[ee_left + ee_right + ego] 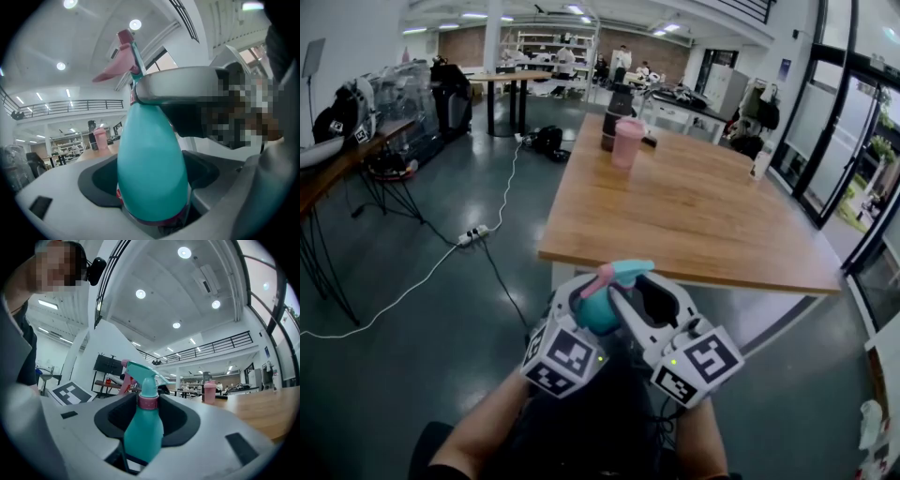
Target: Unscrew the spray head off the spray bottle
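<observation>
Left gripper (152, 208) clamping teal teardrop plastic spray bottle (150, 164) low on body, holding it in air short of light wooden table (694, 216); right gripper (145, 446) pinching pink collar (148, 401) under teal pink-triggered spray head (142, 370); head sitting on neck, so judging unscrewing mostly remaining
</observation>
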The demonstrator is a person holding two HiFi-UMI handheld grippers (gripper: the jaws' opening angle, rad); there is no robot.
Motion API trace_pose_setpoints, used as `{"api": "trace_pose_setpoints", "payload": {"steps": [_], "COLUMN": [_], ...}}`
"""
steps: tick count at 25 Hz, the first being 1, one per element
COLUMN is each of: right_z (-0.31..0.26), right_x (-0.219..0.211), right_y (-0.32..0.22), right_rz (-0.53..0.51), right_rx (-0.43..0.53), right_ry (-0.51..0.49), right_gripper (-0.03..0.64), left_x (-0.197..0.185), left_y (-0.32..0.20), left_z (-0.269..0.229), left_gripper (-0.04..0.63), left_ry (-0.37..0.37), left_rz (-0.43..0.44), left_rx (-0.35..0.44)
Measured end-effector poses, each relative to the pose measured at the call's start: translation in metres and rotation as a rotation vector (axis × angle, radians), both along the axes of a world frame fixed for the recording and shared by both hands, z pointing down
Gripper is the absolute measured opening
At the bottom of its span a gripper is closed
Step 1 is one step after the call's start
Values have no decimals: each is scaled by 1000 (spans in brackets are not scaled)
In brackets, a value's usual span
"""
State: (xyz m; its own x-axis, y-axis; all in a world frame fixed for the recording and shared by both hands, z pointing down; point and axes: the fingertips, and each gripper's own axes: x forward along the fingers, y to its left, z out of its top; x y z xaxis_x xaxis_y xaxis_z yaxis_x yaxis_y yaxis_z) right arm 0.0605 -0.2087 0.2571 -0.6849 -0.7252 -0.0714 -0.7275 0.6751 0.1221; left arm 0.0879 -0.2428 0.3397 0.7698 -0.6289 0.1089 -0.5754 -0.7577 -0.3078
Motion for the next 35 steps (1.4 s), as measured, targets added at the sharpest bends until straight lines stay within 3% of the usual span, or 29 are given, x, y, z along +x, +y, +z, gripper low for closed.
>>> {"api": "trace_pose_setpoints", "payload": {"steps": [9, 17, 30, 35], "right_z": [-6, -8, -6, -6], "right_x": [14, 25, 35, 37], "right_y": [3, 5, 21, 27], "right_rz": [-249, -409, -583, -608], "right_rx": [-91, -130, -125, -111], "right_ry": [-136, -232, -334, -314], "right_gripper": [135, 132, 130, 137], "left_x": [4, 8, 22, 23], "left_y": [19, 34, 54, 59], "left_z": [-5, -9, -7, -8], "left_gripper": [419, 420, 430, 425], "left_ry": [52, 123, 123, 122], "left_rz": [186, 345, 481, 488], "left_rx": [-87, -164, -212, -201]}}
